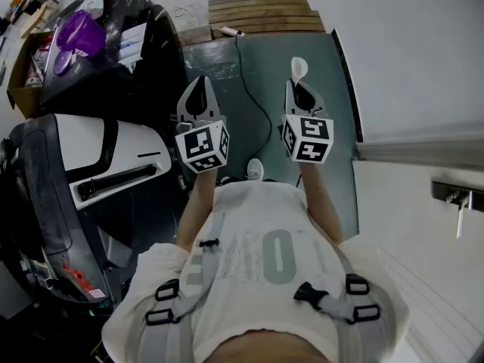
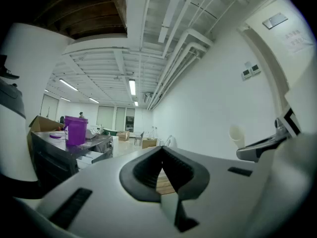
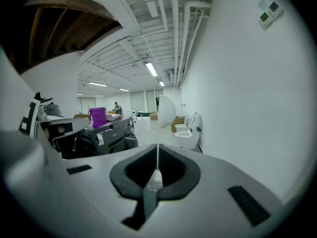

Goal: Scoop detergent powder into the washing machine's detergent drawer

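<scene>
My right gripper [image 1: 300, 86] is shut on the thin handle of a white plastic spoon [image 1: 299, 68], whose bowl points away from me. In the right gripper view the spoon [image 3: 165, 111] stands up from the shut gripper [image 3: 157, 153], and its bowl looks empty. My left gripper [image 1: 201, 83] is level with it to the left, shut [image 2: 161, 155] and holding nothing. A purple bucket [image 1: 79, 35] stands on a dark machine top [image 1: 140, 48] at the far left, and also shows in both gripper views [image 2: 76, 130] [image 3: 98, 117]. No detergent drawer shows.
A white and black machine [image 1: 113, 157] stands close on my left. A black cable [image 1: 257, 108] runs over the grey floor ahead, toward wooden planks [image 1: 261, 13]. A white wall [image 1: 408, 51] with a metal bracket [image 1: 457, 199] lines the right. A white toilet [image 3: 189, 133] stands ahead.
</scene>
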Motion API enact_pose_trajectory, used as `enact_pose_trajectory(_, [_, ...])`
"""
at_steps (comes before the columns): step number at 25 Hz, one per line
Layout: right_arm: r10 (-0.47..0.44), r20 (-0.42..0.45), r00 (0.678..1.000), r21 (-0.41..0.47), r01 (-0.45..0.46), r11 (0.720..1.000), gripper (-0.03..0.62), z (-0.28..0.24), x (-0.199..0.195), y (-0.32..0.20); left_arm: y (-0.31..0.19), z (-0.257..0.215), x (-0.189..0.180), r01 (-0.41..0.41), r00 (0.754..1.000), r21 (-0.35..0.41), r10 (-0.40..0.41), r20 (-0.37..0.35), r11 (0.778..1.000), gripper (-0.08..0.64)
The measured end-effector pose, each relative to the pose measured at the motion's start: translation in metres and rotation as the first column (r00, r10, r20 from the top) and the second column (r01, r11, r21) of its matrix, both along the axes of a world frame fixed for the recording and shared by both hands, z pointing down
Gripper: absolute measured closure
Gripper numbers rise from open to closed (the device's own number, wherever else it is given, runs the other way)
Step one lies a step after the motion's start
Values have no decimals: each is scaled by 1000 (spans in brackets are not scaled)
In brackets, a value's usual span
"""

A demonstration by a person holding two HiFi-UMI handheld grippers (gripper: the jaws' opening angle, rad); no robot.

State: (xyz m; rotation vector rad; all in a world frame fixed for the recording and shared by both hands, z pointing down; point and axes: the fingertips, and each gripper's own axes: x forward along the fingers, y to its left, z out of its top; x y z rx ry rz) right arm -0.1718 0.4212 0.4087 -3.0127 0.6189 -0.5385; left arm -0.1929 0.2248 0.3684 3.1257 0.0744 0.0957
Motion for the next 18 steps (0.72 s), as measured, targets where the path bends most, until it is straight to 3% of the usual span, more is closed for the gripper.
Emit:
enact_pose_trajectory(9, [-32, -15, 999, 22, 32, 999, 589, -5, 5, -3, -6, -12, -3, 23, 1000, -14, -24, -18, 1000, 540])
enact_pose_trajectory(13, [-48, 43, 998, 73, 45, 996, 594, 6, 12, -11, -18, -5, -3, 56, 998, -22, -56, 2, 998, 540])
enact_pose_trajectory(18, [-105, 84, 991, 63, 100, 993, 595, 19, 30, -27, -31, 12, 12, 89, 996, -32, -89, 27, 995, 540])
